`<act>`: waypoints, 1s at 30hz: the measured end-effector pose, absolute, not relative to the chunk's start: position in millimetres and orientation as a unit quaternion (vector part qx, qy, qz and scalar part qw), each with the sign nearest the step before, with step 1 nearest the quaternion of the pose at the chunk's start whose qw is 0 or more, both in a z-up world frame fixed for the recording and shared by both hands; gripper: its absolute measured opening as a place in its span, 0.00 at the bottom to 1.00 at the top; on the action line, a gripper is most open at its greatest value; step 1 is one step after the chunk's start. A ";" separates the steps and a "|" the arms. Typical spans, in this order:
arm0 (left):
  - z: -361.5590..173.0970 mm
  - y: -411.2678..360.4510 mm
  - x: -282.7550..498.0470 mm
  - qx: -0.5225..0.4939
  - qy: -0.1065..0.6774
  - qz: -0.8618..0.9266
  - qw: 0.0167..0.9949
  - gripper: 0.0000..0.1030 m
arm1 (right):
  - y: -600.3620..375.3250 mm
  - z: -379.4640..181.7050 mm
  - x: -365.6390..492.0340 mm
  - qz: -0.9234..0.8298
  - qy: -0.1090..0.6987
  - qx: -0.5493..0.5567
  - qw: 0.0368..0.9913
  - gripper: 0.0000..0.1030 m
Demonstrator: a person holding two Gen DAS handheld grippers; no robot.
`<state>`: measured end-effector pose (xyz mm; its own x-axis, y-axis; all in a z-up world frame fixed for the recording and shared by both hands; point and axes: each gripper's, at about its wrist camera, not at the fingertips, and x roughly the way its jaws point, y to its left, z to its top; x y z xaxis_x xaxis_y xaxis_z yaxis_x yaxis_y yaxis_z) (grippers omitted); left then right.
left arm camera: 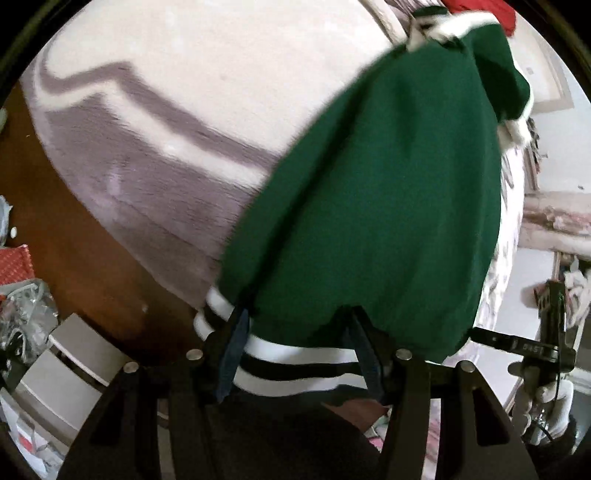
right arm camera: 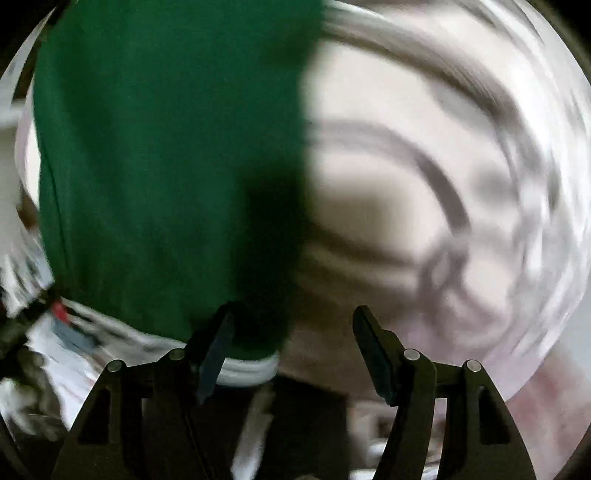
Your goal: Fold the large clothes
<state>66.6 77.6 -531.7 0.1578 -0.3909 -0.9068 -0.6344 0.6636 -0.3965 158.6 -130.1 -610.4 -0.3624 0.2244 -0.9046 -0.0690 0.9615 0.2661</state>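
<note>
Striped hem point(left arm camera: 295, 360) of green sweater point(left arm camera: 369, 206) across left gripper point(left arm camera: 295, 332), nearest the lens; white and dark bands running between both blue pads point(left arm camera: 232, 347). Jaws spread wide, fingers standing either side of the hem, cloth draped over and between them; not clenched on it, no pinch visible. Sweater body stretching up and away from the hem, collar end with white trim point(left arm camera: 454, 26) at top right, a sleeve cuff point(left arm camera: 517, 125) hanging at the right edge. Beneath it, bed point(left arm camera: 221, 74) covered in a cream and grey-mauve blanket. Brown floor point(left arm camera: 81, 236) at left, with boxes and clutter point(left arm camera: 29, 314) along the edge. Something red point(left arm camera: 484, 11) beyond the collar. At far right, part of the other gripper point(left arm camera: 546, 332), held in a white-gloved hand point(left arm camera: 543, 402).

From the right wrist, heavy motion blur. Right gripper point(right arm camera: 293, 332) likewise spread wide. Green sweater point(right arm camera: 166, 147) filling the left half of the view, its white hem point(right arm camera: 247, 369) lying against the left finger point(right arm camera: 218, 347) and reaching partway into the gap; right finger point(right arm camera: 373, 347) bare, well apart from the cloth. Cannot tell whether the cloth merely rests on the left finger or hooks over it. Blurred pale blanket point(right arm camera: 443, 184) across the right half.
</note>
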 end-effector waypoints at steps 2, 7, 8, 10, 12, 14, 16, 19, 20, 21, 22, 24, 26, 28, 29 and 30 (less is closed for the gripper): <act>-538.4 73.2 69.3 -0.372 0.652 0.088 0.654 0.57 | -156.1 -608.8 149.3 0.125 0.804 0.130 0.567 0.66; -528.9 62.1 74.6 -0.321 0.637 0.080 0.696 0.44 | -168.6 -633.4 116.9 0.157 0.776 0.291 0.538 0.66; -522.6 63.2 74.3 -0.314 0.632 0.075 0.705 0.29 | -161.9 -642.4 111.1 0.158 0.779 0.295 0.530 0.66; -513.9 73.3 69.0 -0.331 0.616 0.067 0.712 0.19 | -154.7 -658.6 92.9 0.139 0.792 0.304 0.511 0.65; -505.0 84.4 62.0 -0.362 0.602 0.055 0.709 0.16 | -150.0 -660.8 74.2 0.115 0.784 0.330 0.512 0.31; -493.8 96.1 56.8 -0.384 0.592 0.040 0.707 0.15 | -149.0 -647.4 61.9 0.104 0.772 0.335 0.530 0.20; -479.7 109.6 54.2 -0.398 0.584 0.029 0.707 0.15 | -151.1 -629.1 51.7 0.104 0.762 0.353 0.533 0.16; -480.5 135.9 42.2 -0.416 0.576 0.026 0.703 0.15 | -142.3 -601.4 38.1 0.102 0.755 0.372 0.530 0.14; -485.1 144.4 42.3 -0.413 0.580 0.027 0.702 0.15 | -138.7 -594.5 33.7 0.104 0.754 0.377 0.528 0.14; -493.7 148.7 43.8 -0.404 0.587 0.028 0.701 0.15 | -121.2 -592.0 21.0 0.106 0.755 0.370 0.531 0.14; -502.8 149.4 46.9 -0.398 0.594 0.029 0.698 0.15 | -116.0 -588.9 16.7 0.106 0.757 0.361 0.535 0.14; -526.9 153.6 49.6 -0.394 0.609 0.028 0.688 0.15 | -106.6 -593.9 12.3 0.101 0.767 0.332 0.540 0.13; -556.6 156.1 51.2 -0.390 0.624 0.024 0.677 0.16 | -103.7 -615.2 4.4 0.083 0.775 0.314 0.541 0.13; -576.6 153.0 57.8 -0.394 0.631 0.020 0.668 0.16 | -95.2 -641.3 -6.4 0.066 0.782 0.312 0.536 0.14; -582.1 153.5 59.8 -0.399 0.633 0.017 0.663 0.18 | -92.1 -647.2 -7.9 0.065 0.782 0.299 0.543 0.15; -584.3 153.7 60.5 -0.398 0.636 0.017 0.661 0.20 | -84.6 -649.8 -14.1 0.073 0.783 0.285 0.548 0.15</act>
